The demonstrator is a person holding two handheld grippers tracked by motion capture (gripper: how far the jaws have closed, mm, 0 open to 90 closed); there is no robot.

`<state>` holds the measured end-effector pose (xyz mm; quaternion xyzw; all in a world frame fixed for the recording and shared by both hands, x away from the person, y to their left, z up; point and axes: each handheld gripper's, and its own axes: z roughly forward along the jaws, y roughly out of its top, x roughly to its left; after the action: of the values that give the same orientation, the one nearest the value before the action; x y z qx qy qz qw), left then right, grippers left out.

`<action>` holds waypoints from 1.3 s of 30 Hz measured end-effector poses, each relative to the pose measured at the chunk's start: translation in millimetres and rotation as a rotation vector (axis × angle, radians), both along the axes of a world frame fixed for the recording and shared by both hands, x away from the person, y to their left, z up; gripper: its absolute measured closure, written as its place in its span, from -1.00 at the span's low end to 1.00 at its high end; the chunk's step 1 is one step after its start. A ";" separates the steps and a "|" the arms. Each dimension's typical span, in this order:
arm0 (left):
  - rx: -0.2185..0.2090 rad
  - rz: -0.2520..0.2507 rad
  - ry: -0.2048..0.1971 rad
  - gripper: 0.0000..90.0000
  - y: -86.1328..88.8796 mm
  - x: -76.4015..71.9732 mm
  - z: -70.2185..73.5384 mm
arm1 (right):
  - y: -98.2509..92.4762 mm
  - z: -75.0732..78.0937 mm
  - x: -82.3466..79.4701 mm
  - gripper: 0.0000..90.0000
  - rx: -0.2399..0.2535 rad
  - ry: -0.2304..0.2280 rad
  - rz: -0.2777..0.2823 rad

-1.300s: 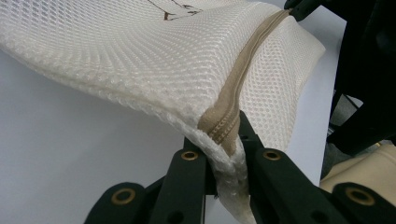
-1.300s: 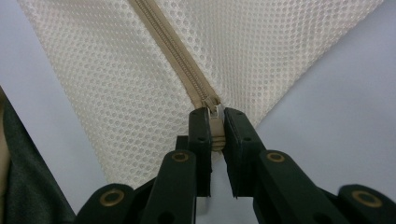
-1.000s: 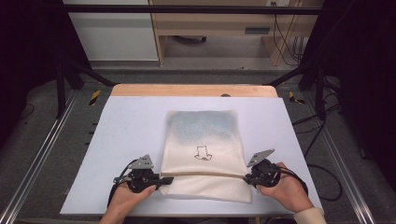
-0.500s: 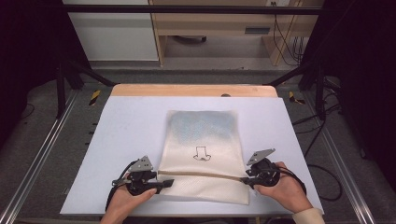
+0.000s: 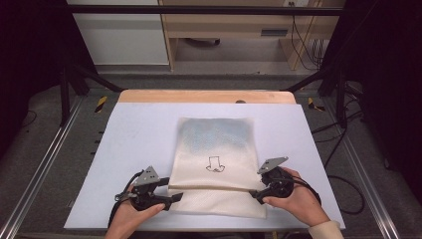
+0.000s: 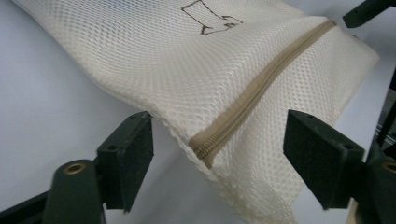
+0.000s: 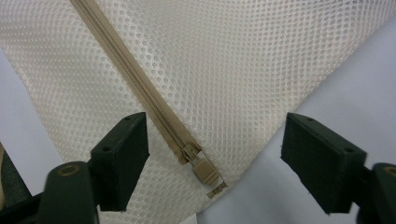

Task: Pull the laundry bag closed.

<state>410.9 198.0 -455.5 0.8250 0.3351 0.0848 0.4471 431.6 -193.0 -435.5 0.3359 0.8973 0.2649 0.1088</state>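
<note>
A cream mesh bag (image 5: 214,142) with a small arrow drawing (image 5: 215,164) lies flat on the white table top (image 5: 129,144). A tan zipper (image 5: 214,188) runs across its near end. My left gripper (image 5: 172,191) sits at the bag's left edge, with the zipper's end (image 6: 205,151) between its jaws. Those jaws have just been opening and the pads (image 6: 128,154) stand clear of the mesh. My right gripper (image 5: 255,192) is at the right edge, where the zipper pull (image 7: 204,171) lies between its jaws. They too have just been opening, and its pads (image 7: 122,156) are off the bag.
A wooden strip (image 5: 199,96) borders the table's far edge. Metal rails (image 5: 45,164) run along both sides, with black-and-yellow markers at the left (image 5: 101,103) and right (image 5: 313,103). Cables (image 5: 343,184) trail on the floor to the right.
Both grippers were shut on the bag's near corners and have opened, letting go. The zipper line, bowed upward before, has settled lower. Neither hand has shifted much.
</note>
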 end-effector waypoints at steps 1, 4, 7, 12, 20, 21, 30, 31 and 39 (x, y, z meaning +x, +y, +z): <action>0.002 0.009 -0.011 -0.52 0.6 0.2 0.8 | 0.5 -0.4 0.5 -0.53 -0.001 0.001 0.002; 0.002 0.029 -0.022 -0.64 3.1 1.3 2.2 | 2.9 -0.9 1.9 -0.64 0.000 0.003 -0.009; 0.013 0.046 -0.037 -0.70 6.5 3.2 3.7 | 4.7 -0.5 4.2 -0.72 0.009 -0.007 -0.025; 0.018 0.097 -0.064 -0.76 13.1 5.6 7.1 | 9.8 0.3 8.5 -0.82 0.028 -0.041 -0.049; 0.031 0.153 -0.113 -0.82 22.2 8.0 12.8 | 20.1 3.9 12.8 -0.83 0.053 -0.092 -0.064; 0.038 0.168 -0.119 -0.82 25.2 8.5 14.2 | 21.1 5.0 13.6 -0.83 0.054 -0.101 -0.063; 0.064 0.226 -0.141 -0.83 45.5 11.8 20.0 | 22.1 20.7 21.2 -0.84 0.091 -0.168 -0.115; 0.062 0.234 -0.144 -0.82 48.9 12.2 21.1 | 21.0 24.1 21.9 -0.84 0.091 -0.177 -0.118; 0.095 0.259 -0.143 -0.81 65.2 11.1 27.1 | 12.0 33.3 22.3 -0.84 0.116 -0.209 -0.164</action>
<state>422.0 263.2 -428.4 0.7869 0.4016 0.2161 0.4157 453.9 -181.0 -402.1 0.3845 0.8337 0.3403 0.2033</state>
